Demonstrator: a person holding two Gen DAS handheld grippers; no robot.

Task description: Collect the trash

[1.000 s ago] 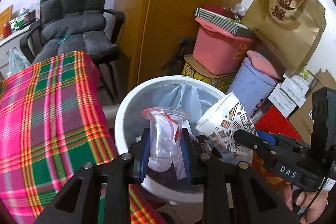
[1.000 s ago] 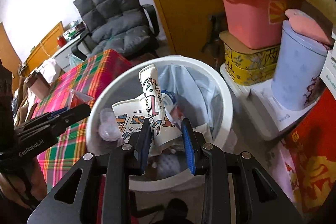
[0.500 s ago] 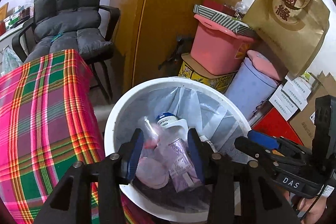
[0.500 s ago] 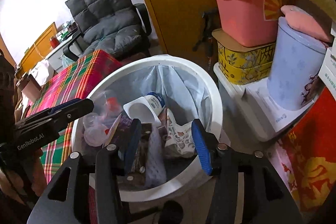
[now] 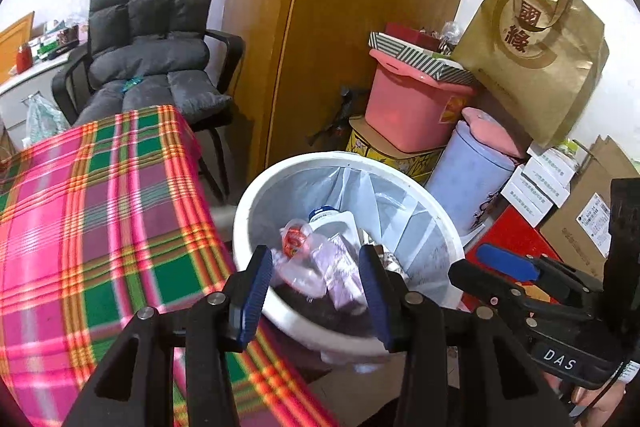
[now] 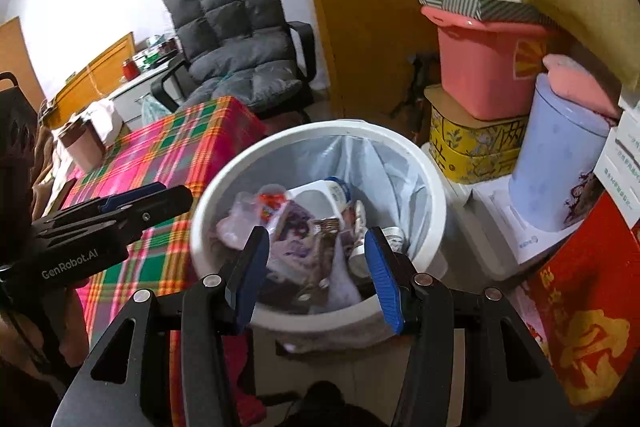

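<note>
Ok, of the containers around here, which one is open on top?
The white bin, lined with a bag and full of trash. The pink tub has a striped box on it, and the lilac canister wears a pink lid.

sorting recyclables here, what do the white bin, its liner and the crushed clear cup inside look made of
White bin: seemingly rigid plastic, smooth with a slight sheen on the thick rounded rim.
Liner: thin translucent plastic film, pleated and folded over under the rim.
Crushed clear cup: thin see-through plastic, crumpled, with a red print; exact type unclear.

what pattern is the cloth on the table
Pink, green and orange plaid cloth, clearest in the left wrist view.
</note>
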